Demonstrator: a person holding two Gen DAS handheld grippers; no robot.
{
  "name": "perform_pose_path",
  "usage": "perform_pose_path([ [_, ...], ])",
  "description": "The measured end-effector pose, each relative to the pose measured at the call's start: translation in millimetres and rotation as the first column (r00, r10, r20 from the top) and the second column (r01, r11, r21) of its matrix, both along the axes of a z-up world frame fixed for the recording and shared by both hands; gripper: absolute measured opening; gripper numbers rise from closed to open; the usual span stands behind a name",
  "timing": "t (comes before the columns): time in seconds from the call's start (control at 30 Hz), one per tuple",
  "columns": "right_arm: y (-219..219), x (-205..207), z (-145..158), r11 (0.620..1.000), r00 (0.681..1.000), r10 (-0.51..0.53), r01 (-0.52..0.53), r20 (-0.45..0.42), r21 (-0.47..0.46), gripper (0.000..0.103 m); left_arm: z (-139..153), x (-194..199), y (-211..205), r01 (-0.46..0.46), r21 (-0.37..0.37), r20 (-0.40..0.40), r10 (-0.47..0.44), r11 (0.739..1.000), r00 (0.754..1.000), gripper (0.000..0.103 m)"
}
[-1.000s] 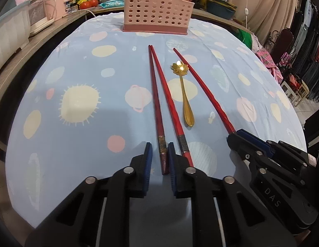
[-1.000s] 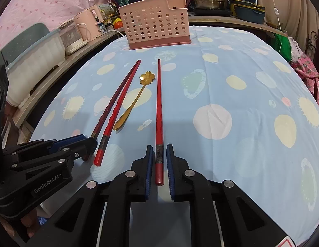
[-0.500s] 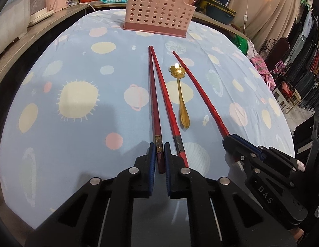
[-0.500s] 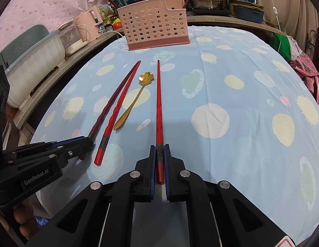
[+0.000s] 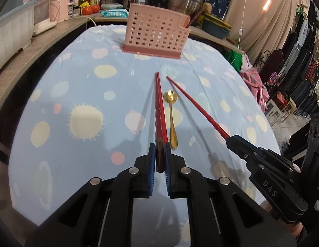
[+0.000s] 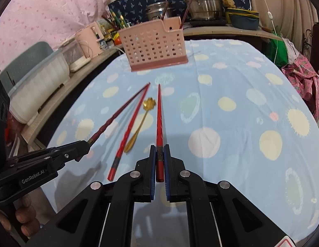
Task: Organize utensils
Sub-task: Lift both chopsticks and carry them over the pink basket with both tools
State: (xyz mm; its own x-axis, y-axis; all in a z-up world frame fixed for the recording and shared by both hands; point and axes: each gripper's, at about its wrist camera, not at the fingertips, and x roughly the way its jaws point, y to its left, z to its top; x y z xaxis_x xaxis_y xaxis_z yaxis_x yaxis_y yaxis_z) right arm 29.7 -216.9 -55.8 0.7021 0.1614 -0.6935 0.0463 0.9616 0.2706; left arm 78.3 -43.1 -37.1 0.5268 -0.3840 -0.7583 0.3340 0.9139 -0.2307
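Both chopsticks (image 5: pixel 159 113) (image 6: pixel 160 123) now off the tablecloth (image 5: pixel 77 94), each gripper (image 5: pixel 159 156) (image 6: pixel 160 156) closed.

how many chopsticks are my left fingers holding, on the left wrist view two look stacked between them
Observer: One. In the right wrist view the left gripper is shut on the dark chopstick alone, clear of the tablecloth.
Operator: where's the other
Observer: The brighter red chopstick lies loose on the tablecloth beside the gold spoon.
Operator: right side gripped ok
Observer: Yes, the right gripper pinches the third chopstick with its butt end poking out behind the fingers.
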Motion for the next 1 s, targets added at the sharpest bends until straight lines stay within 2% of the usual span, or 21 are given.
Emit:
perform_pose_path([
  [0.3,-18,11,47,0.999,0.992,-0.047,0.047,0.115,0.004,0.007,42,21,4,-0.042,-0.024,0.095,0.044,0.999,0.995,0.008],
  [0.67,-41,46,95,0.994,0.963,-0.108,0.105,0.245,0.026,0.007,100,60,-3,-0.072,-0.052,0.221,0.082,0.996,0.972,0.007],
  [1.0,-51,85,124,0.994,0.948,-0.114,0.106,0.298,0.040,0.007,134,103,-13,-0.089,-0.059,0.296,0.102,0.994,0.950,0.007],
])
